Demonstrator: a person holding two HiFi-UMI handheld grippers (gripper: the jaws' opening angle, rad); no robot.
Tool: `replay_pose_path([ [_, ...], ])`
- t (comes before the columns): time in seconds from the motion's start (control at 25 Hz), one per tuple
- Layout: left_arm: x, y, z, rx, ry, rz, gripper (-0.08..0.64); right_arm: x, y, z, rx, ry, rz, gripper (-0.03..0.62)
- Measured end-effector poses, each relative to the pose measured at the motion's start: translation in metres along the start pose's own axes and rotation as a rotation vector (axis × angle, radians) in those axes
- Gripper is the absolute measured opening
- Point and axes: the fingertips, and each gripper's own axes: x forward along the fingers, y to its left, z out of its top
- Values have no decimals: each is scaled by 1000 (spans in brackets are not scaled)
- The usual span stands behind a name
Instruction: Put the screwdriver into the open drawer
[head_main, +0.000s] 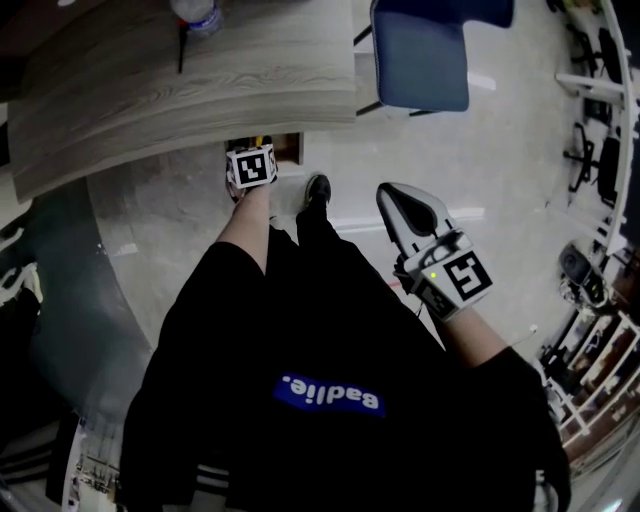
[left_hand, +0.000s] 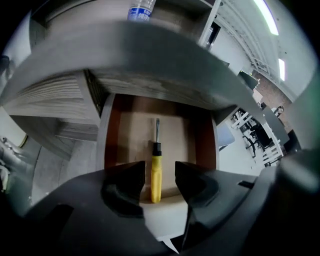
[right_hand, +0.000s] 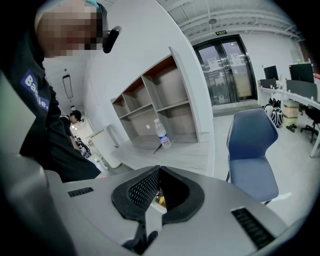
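A screwdriver (left_hand: 156, 172) with a yellow handle, black collar and metal shaft lies flat on the floor of the open drawer (left_hand: 200, 145), shaft pointing toward the back. My left gripper (left_hand: 159, 170) hangs above it, jaws open on either side of the handle without touching it. In the head view the left gripper (head_main: 251, 166) shows mostly as its marker cube at the drawer (head_main: 290, 148) under the desk edge. My right gripper (head_main: 400, 200) is held out to the right over the floor, its jaws shut and empty (right_hand: 159, 172).
The wooden desk (head_main: 200, 80) overhangs the drawer and carries a water bottle (head_main: 197, 14) and a black pen (head_main: 181, 50). A blue chair (head_main: 420, 55) stands right of the desk. Open shelves (right_hand: 155, 105) line the curved wall.
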Motion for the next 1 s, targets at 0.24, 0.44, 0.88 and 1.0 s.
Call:
replay_pose_path([
  [0.24,-33,-5,-2,22,-29,-30,186,2,18,6,20,-41,21,29],
  [0.44,-71,-11,2,59,-64,-69,181,1,39,17,17,-86,44,29],
  [0.88,-168,11,8,151,-137,-97,146,-9,84,53,6,-203,55,29],
  [1.0,-195,14,7,150,-173,-114,140,-13,98,54,0,-223,54,29],
])
